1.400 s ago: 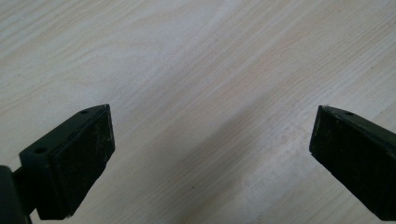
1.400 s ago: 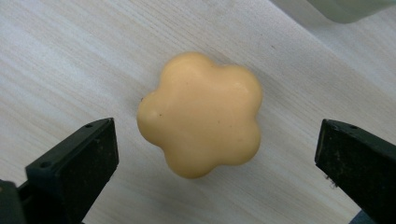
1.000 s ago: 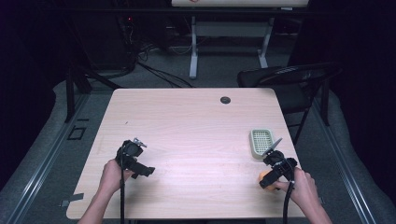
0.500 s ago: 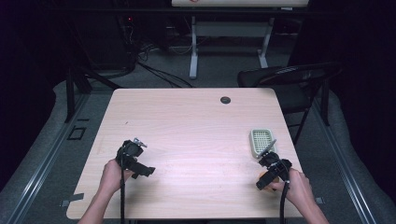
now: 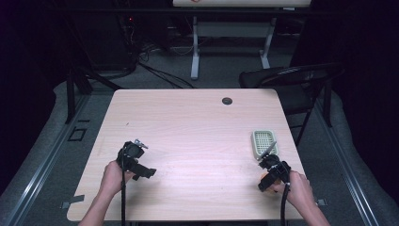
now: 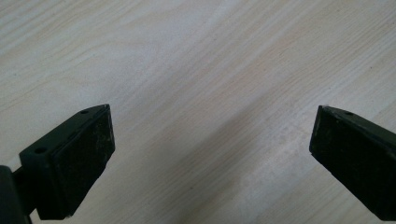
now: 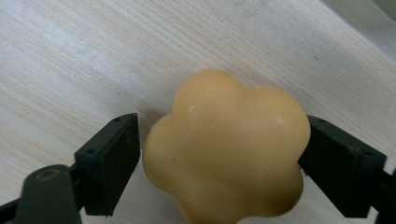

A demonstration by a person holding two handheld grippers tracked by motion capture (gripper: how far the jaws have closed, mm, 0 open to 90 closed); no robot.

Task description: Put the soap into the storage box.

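High view above the table (image 5: 188, 127), looking forward and down; gripper views close (same tabletop).

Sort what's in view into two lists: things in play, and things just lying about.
In play:
- right gripper, jaws around the yellow flower-shaped soap
- pale green slatted soap dish, likely its destination

Lying about:
- left gripper, open over bare table
- black folding chair

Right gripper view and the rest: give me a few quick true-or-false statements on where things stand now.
1. The right gripper has its jaws either side of a yellow flower-shaped piece. True.
2. The left gripper holds a block. False: its jaws are open over bare table.
3. The pale slotted tray sits near the table's right edge. True.
4. The yellow piece lies in the tray. False: it is on the tabletop.
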